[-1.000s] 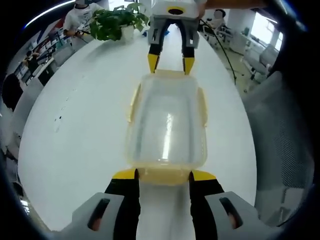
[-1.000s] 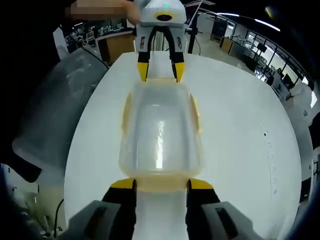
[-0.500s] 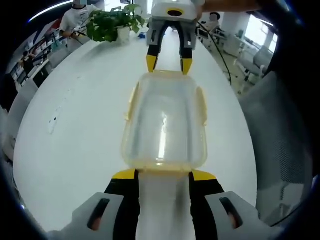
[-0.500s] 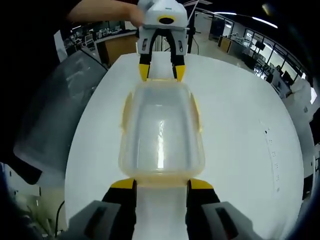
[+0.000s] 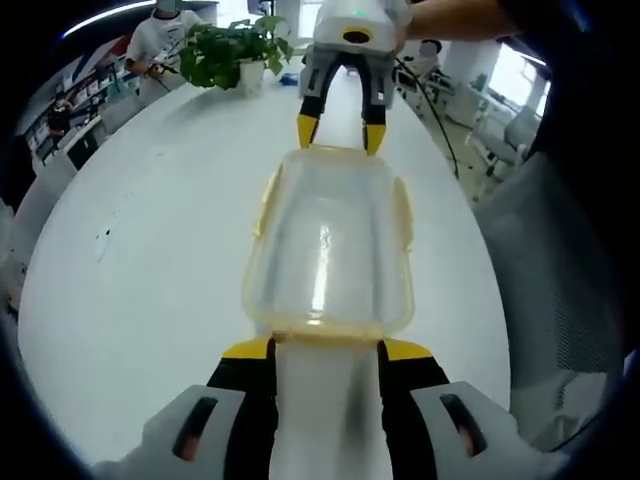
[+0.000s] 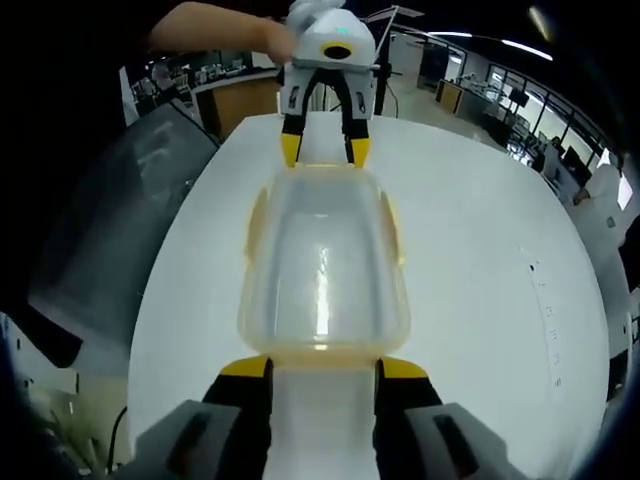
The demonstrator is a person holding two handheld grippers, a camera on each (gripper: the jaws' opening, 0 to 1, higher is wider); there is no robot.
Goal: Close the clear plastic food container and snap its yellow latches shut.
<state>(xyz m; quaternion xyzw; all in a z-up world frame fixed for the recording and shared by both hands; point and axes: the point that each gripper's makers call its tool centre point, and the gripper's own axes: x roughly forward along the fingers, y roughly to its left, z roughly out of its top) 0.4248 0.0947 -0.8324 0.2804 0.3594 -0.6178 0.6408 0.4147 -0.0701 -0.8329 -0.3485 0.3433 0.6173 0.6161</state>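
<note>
Straight ahead of your left tool (image 5: 323,349), container (image 5: 330,245) lies lengthwise on tabletop (image 5: 150,260), long axis running tool to tool. Near short end sits between left tool's spread jaws, at tips; contact not certain. Your right tool (image 6: 322,367) faces it from opposite end, jaws likewise spread and astride its own near end. Lid looks seated. Yellow latches (image 5: 403,212) on long sides flare outward, seemingly unsnapped, lying off to either side of both tools. Neither tool nearer: each reaches them about equally, by swinging sideways.
</note>
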